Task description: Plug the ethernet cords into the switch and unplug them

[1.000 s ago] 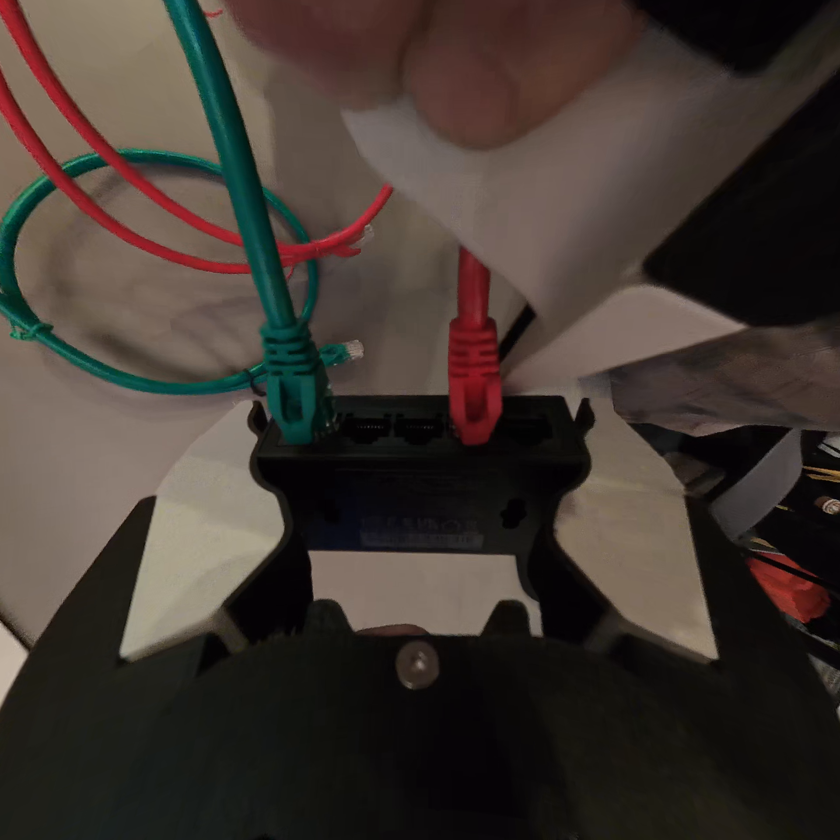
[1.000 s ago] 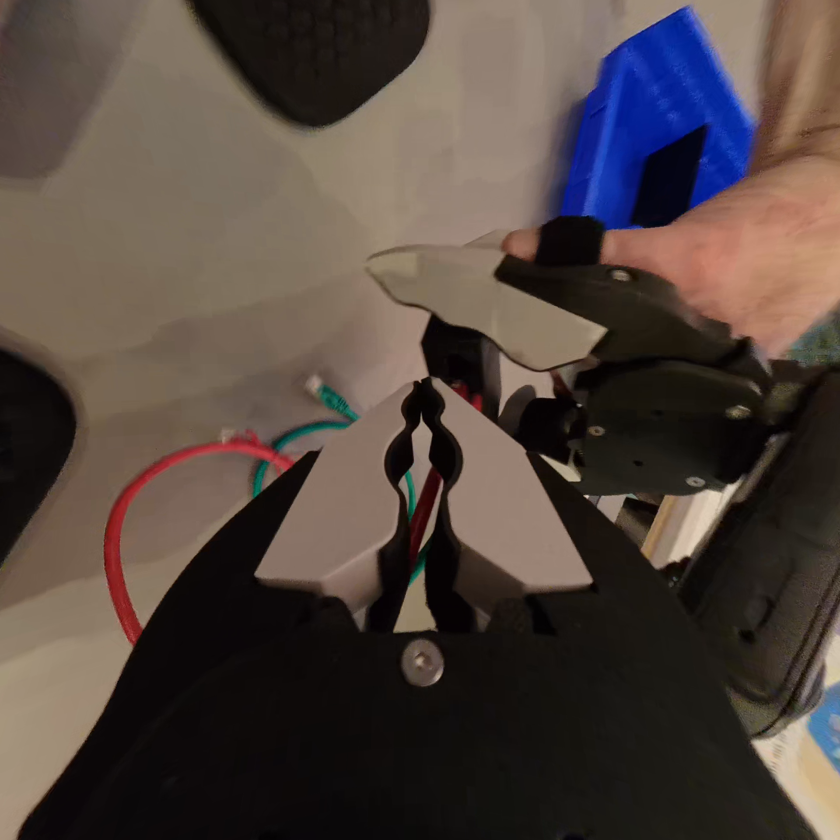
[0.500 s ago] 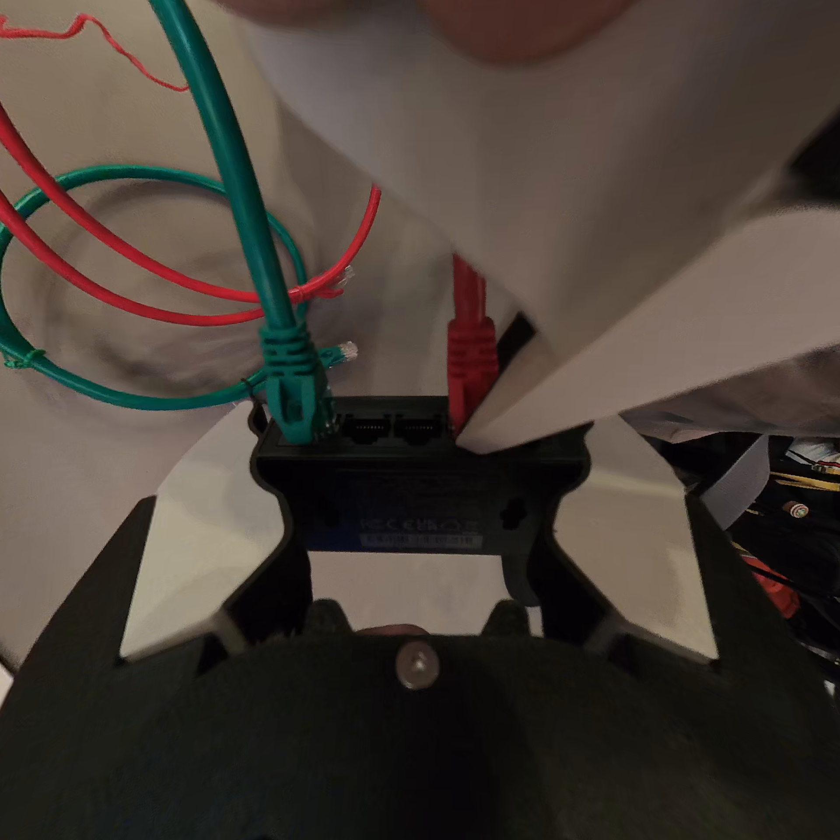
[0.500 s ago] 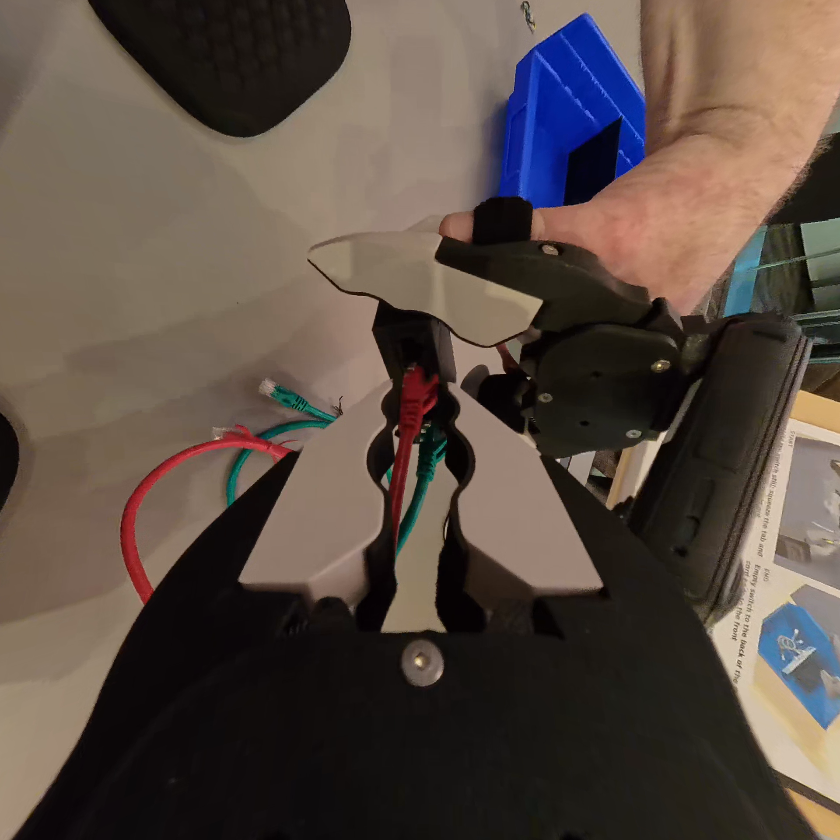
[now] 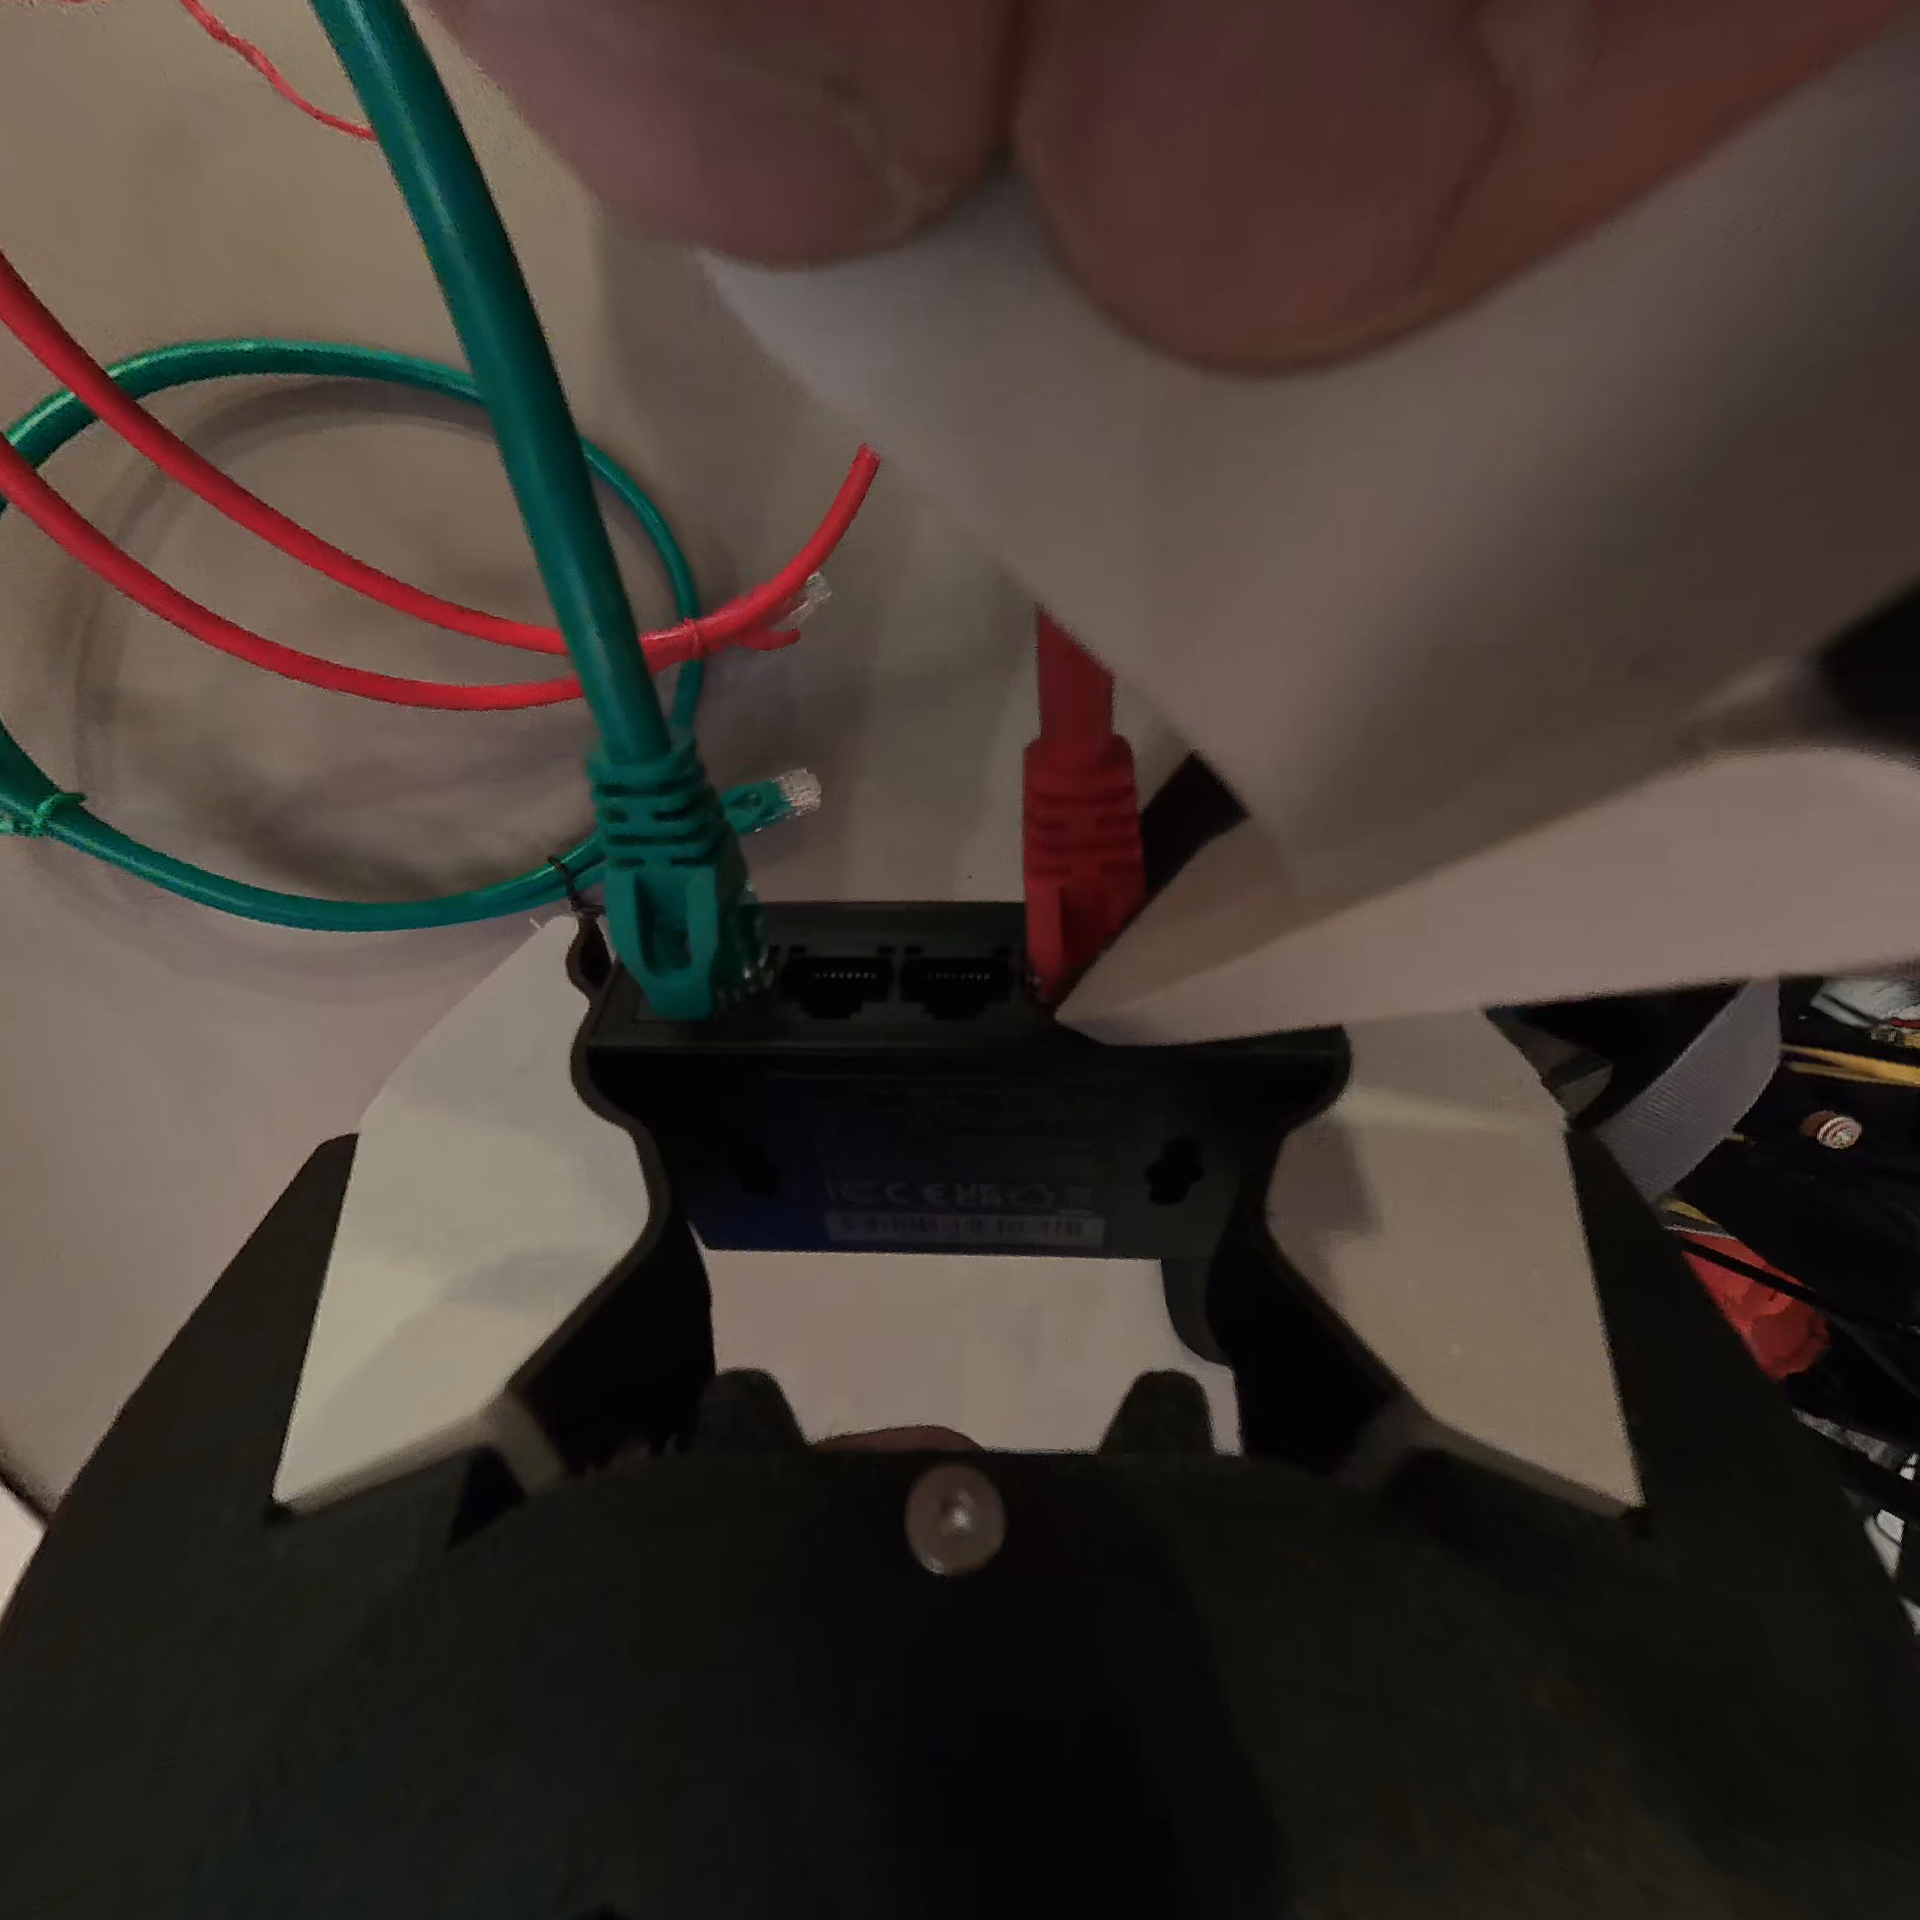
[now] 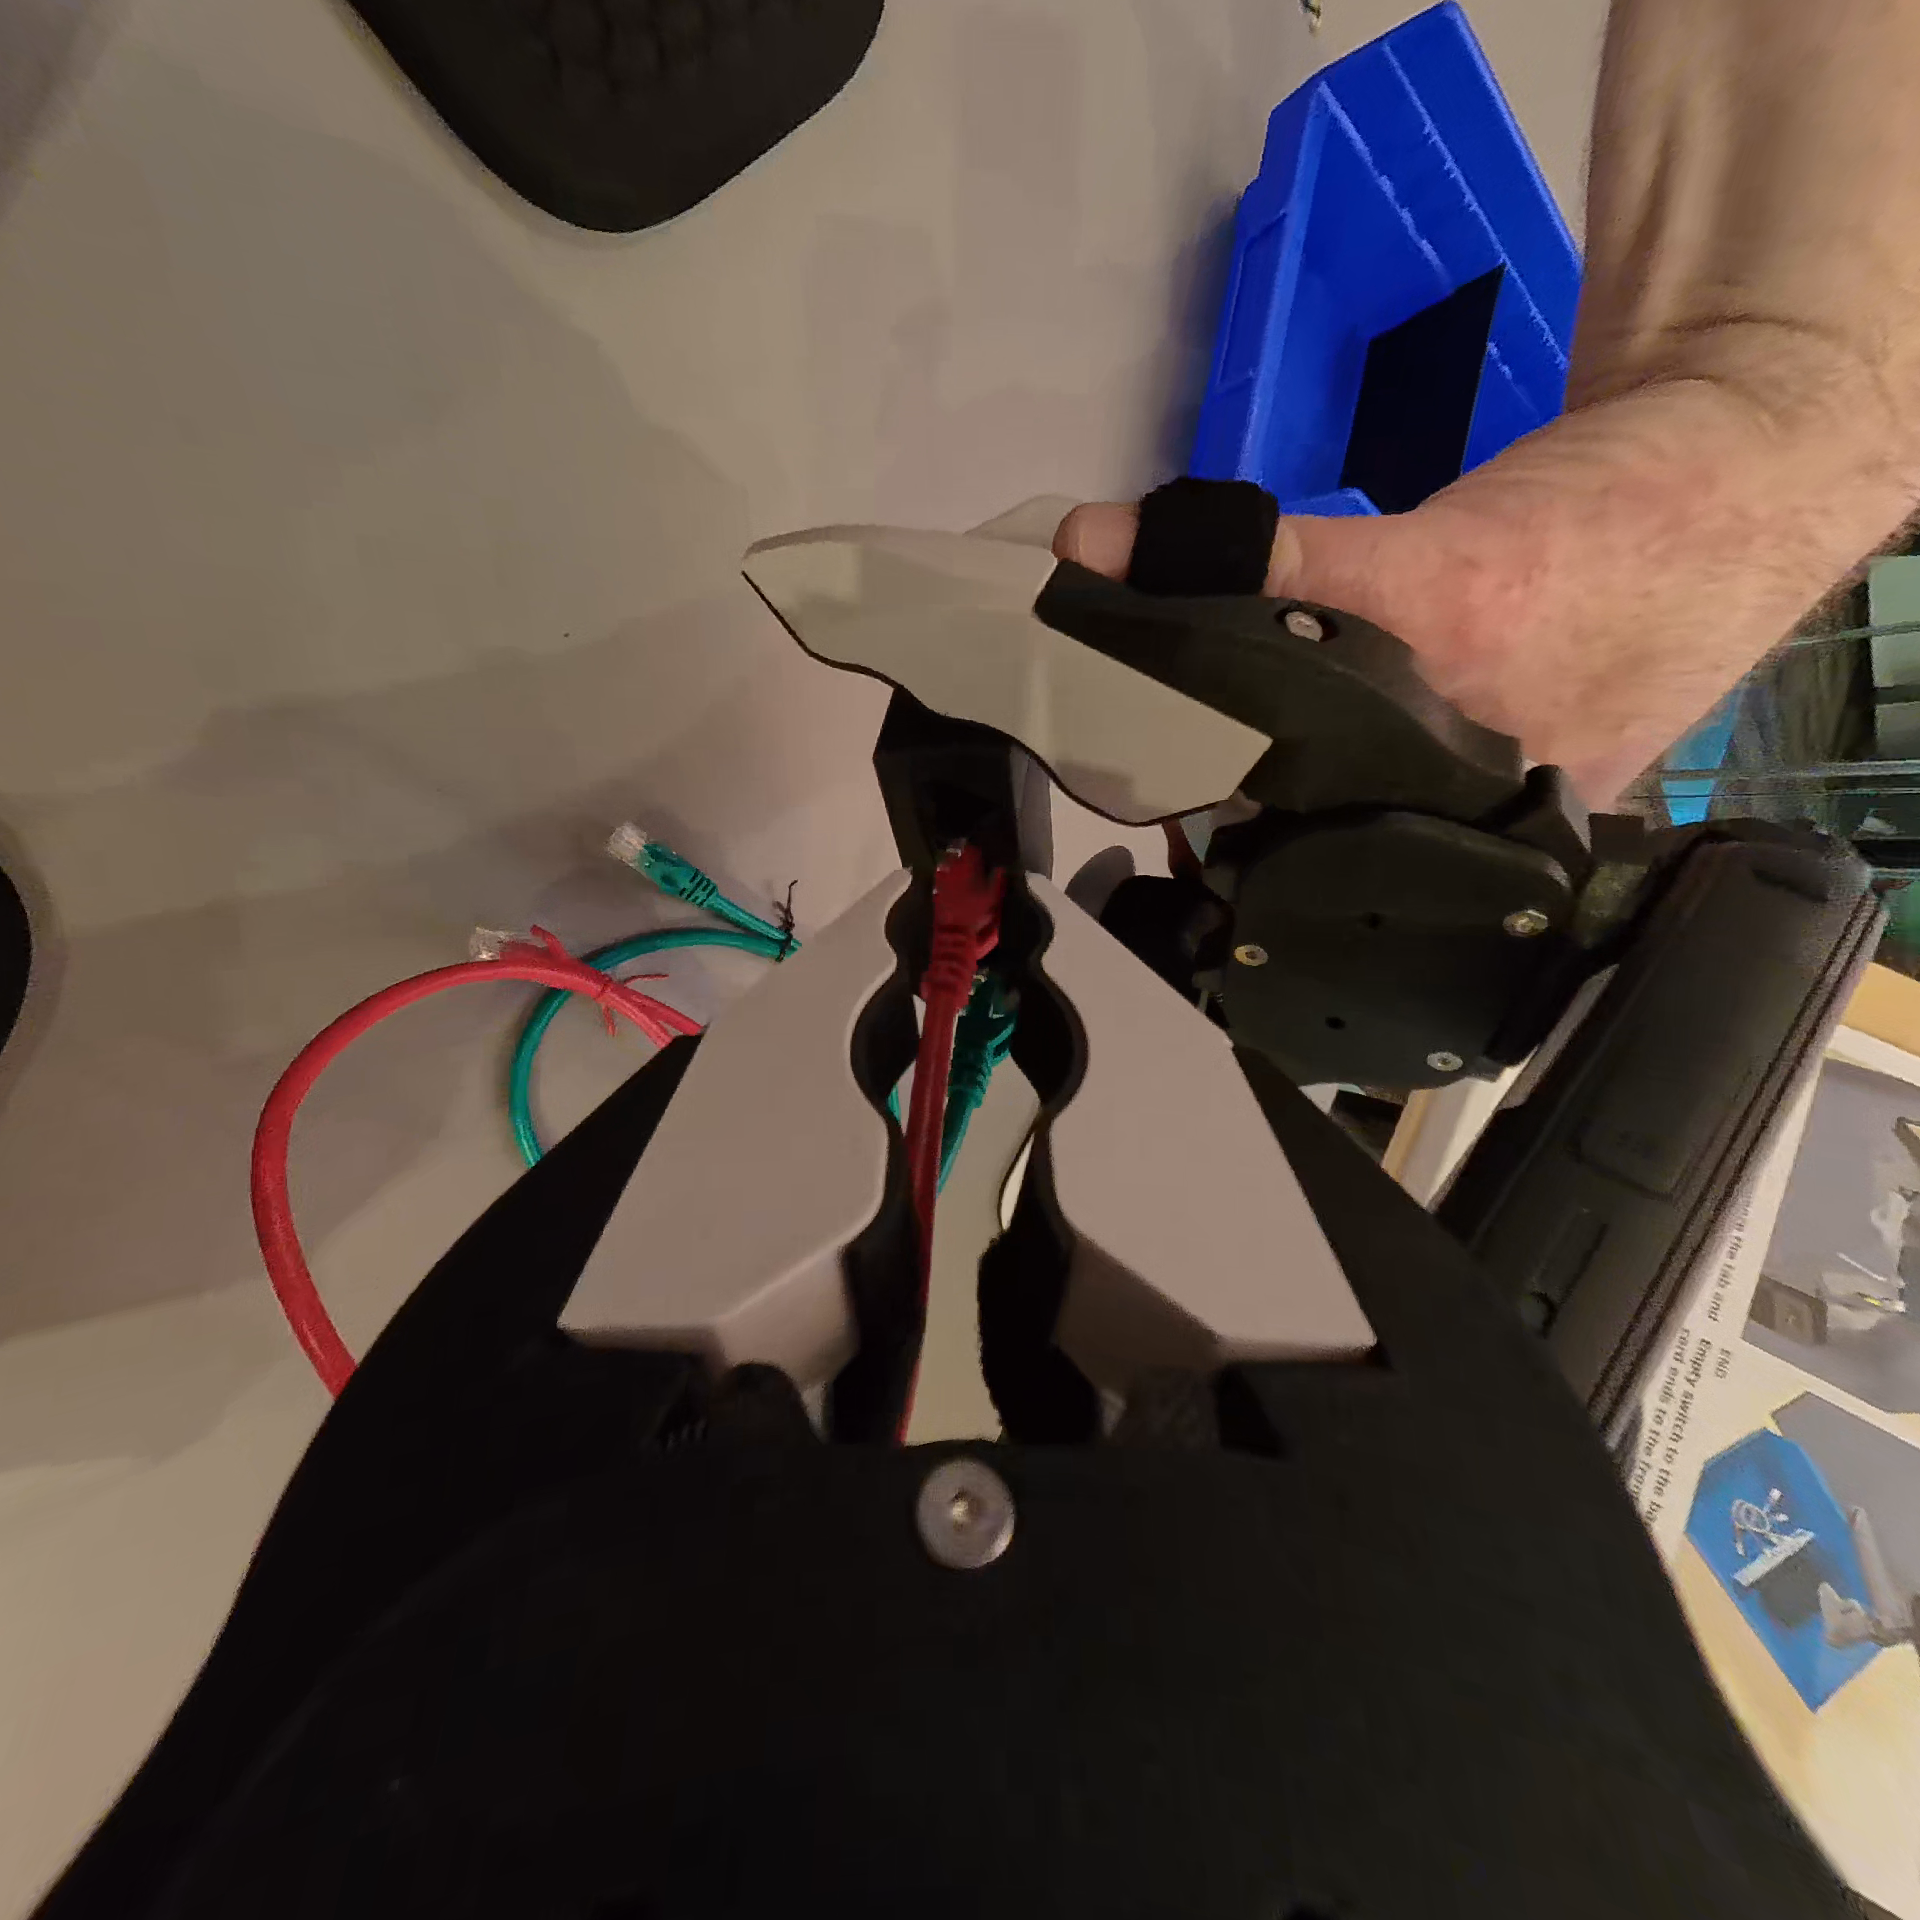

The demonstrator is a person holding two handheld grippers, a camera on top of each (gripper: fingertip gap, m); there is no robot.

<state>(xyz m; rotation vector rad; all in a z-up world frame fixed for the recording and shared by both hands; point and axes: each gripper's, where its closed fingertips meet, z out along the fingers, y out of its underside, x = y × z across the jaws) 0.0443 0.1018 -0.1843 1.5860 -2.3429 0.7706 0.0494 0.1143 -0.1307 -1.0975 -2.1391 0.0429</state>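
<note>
Switch [image 5: 956, 1101] sits crosswise in the left gripper [image 5: 961, 997], jaws clamped on its ends, port row facing away. Green plug [image 5: 675, 914] and red plug [image 5: 1081, 862] are seated. Right gripper [image 6: 961, 914] jaws flank the red plug, narrowly apart. Underside label unreadable.

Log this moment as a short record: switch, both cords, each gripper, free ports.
switch: black switch clamped between the left gripper fingers, ports facing away from the camera
green cord: green cord plugged into the leftmost port
red cord: red cord plugged in further right, two ports beyond
free ports: two empty ports between the plugs
right gripper: right gripper open, fingers either side of the red plug, not yet clamped
loose ends: both cords' other ends lie on the table
</note>
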